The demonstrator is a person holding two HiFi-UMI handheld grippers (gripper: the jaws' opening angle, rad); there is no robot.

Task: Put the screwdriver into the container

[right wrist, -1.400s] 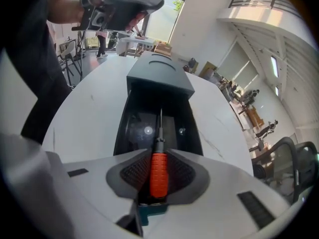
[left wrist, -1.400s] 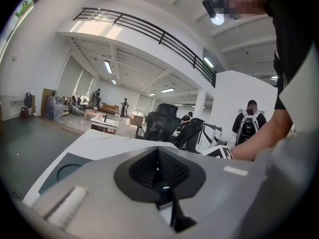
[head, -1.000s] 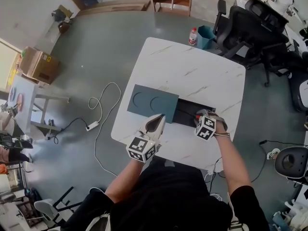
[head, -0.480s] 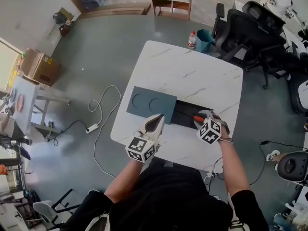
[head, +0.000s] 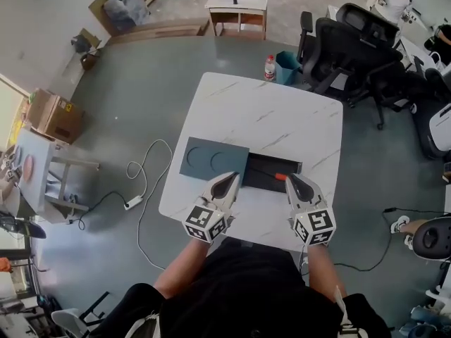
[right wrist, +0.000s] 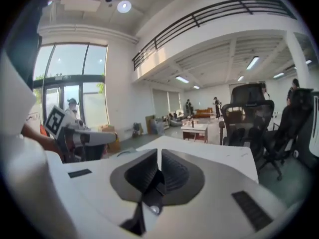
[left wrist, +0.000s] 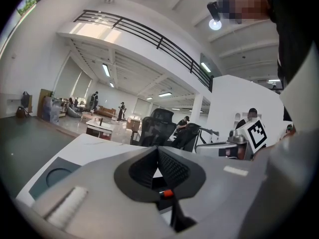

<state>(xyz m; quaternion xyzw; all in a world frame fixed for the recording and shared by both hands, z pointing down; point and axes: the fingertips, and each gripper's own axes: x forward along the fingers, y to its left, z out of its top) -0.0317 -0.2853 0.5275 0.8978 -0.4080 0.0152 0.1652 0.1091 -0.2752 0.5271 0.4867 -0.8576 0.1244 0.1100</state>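
The screwdriver (head: 280, 177), with a red handle, lies inside the black container (head: 264, 175) on the white marble table (head: 268, 115); its handle (left wrist: 168, 193) also shows low in the left gripper view. My right gripper (head: 291, 179) (right wrist: 158, 156) sits just on the near side of the container, its jaws closing and nearly together with nothing between them. My left gripper (head: 230, 180) (left wrist: 157, 153) rests shut and empty at the near edge of the grey lid (head: 211, 159), left of the container.
The grey lid with two round recesses lies beside the container's left end. Black office chairs (head: 345, 41) stand past the table's far right; a bottle (head: 268, 67) and blue bin (head: 285, 66) sit on the floor there. A cable and power strip (head: 134, 201) lie at the left.
The right gripper has let go of the screwdriver and drawn back toward me, its jaws coming together. The screwdriver stays in the container. The left gripper has barely moved.
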